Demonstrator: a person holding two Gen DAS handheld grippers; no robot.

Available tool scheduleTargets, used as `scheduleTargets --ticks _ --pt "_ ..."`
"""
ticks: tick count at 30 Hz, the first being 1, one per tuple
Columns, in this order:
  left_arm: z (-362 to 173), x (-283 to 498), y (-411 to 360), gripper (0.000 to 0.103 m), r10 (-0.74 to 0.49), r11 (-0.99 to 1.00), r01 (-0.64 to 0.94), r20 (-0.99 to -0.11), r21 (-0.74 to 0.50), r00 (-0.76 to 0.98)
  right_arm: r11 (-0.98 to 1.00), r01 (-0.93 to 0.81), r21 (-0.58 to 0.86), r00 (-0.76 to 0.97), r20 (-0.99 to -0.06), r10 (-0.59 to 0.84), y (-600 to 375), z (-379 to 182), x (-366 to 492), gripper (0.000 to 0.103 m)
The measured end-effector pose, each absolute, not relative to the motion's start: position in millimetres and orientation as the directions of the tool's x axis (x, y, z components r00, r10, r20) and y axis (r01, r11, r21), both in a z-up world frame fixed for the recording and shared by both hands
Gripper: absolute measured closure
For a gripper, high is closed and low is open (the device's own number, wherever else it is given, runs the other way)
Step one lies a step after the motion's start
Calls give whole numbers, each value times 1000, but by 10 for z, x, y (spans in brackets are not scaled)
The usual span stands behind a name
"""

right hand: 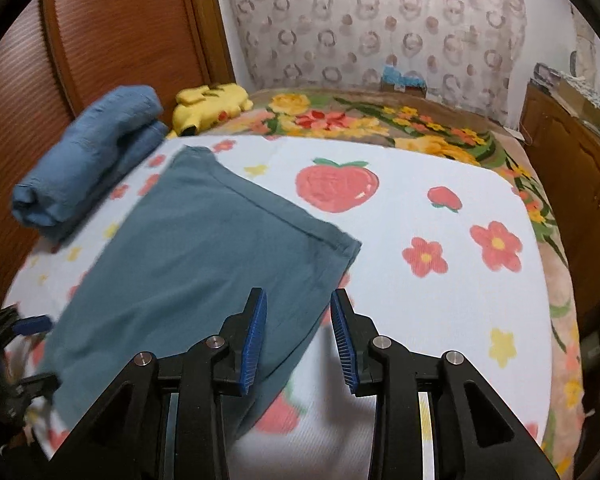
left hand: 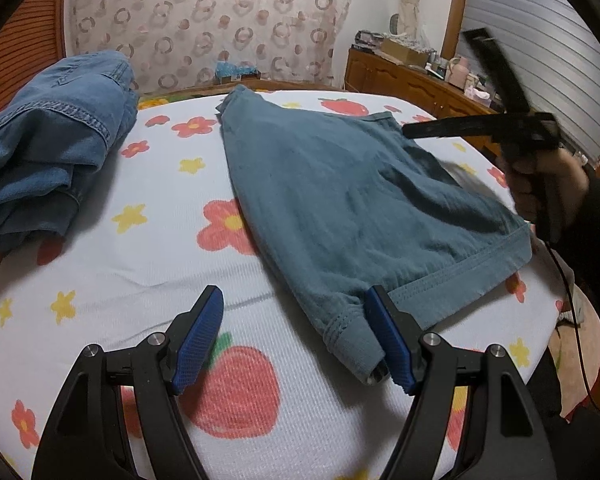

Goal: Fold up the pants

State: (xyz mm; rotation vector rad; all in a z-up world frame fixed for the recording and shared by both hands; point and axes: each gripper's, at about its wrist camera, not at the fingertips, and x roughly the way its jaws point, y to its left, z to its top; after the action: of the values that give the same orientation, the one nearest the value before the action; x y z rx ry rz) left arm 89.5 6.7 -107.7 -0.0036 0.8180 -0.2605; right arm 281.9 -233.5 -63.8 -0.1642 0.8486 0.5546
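Teal pants (left hand: 352, 200) lie folded flat on the flower-print sheet (left hand: 148, 256); they also show in the right wrist view (right hand: 188, 264). My left gripper (left hand: 296, 308) is open, low over the sheet, with the pants' near waistband corner (left hand: 352, 340) between its pads, against the right pad (left hand: 388, 340). My right gripper (right hand: 298, 312) is open and empty above the pants' right edge. It shows in the left wrist view (left hand: 480, 128), held in a hand over the pants' far right side.
A pile of blue denim (left hand: 48, 140) lies at the sheet's left; it looks rolled in the right wrist view (right hand: 88, 160). A yellow cloth (right hand: 208, 104) lies behind it. A wooden headboard (right hand: 112, 28) and a wooden cabinet (left hand: 412, 80) border the bed.
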Motion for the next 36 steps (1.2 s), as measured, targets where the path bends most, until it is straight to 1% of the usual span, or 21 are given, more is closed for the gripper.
scheduleTargets --ticks 2,3,4,6,7,11,13,15,19,23,25,26,28,30,36 --pt "-1079 889 72 29 -233 968 229 -719 -105 654 856 -512 64 522 -768 370 -2296 -706 2939 69" --pt "-1078 887 72 29 -232 968 230 -720 -103 654 860 -507 58 520 -774 360 -2280 -721 2985 73" --pt "-1077 885 70 29 -231 968 231 -721 -101 654 859 -509 54 526 -771 359 -2266 -723 3025 84" --pt "-1077 878 64 29 -229 968 233 -721 -96 654 852 -518 76 512 -771 380 -2248 -724 3117 97" --pt "-1078 875 60 29 -229 968 234 -722 -95 654 853 -518 69 523 -764 379 -2245 -709 3177 99" --pt "-1078 876 60 29 -230 967 236 -721 -95 653 886 -464 17 599 -731 328 -2253 -609 3239 99" --pt "-1079 879 64 29 -231 967 236 -722 -95 653 892 -451 24 599 -733 322 -2252 -616 3257 98" --pt "-1080 876 64 29 -232 967 237 -721 -96 653 886 -461 35 586 -738 334 -2243 -631 3224 89" --pt "-1074 882 63 28 -235 966 237 -721 -100 652 869 -491 66 572 -728 379 -2317 -574 2983 89" --pt "-1066 885 84 26 -241 966 235 -722 -112 649 835 -542 98 553 -706 442 -2456 -466 2553 88" --pt "-1061 885 87 24 -244 965 236 -721 -115 648 822 -562 92 546 -704 453 -2499 -463 2313 80" --pt "-1055 891 86 24 -245 964 239 -721 -113 648 814 -573 93 542 -702 462 -2516 -466 2211 78" --pt "-1042 899 79 24 -243 965 239 -719 -109 651 808 -582 89 542 -699 467 -2542 -485 2018 70" --pt "-1036 905 69 24 -240 966 238 -720 -106 652 807 -583 89 544 -695 470 -2579 -509 1905 65" --pt "-1044 920 46 24 -213 971 222 -726 -85 653 823 -558 110 547 -696 464 -2752 -609 1644 64"
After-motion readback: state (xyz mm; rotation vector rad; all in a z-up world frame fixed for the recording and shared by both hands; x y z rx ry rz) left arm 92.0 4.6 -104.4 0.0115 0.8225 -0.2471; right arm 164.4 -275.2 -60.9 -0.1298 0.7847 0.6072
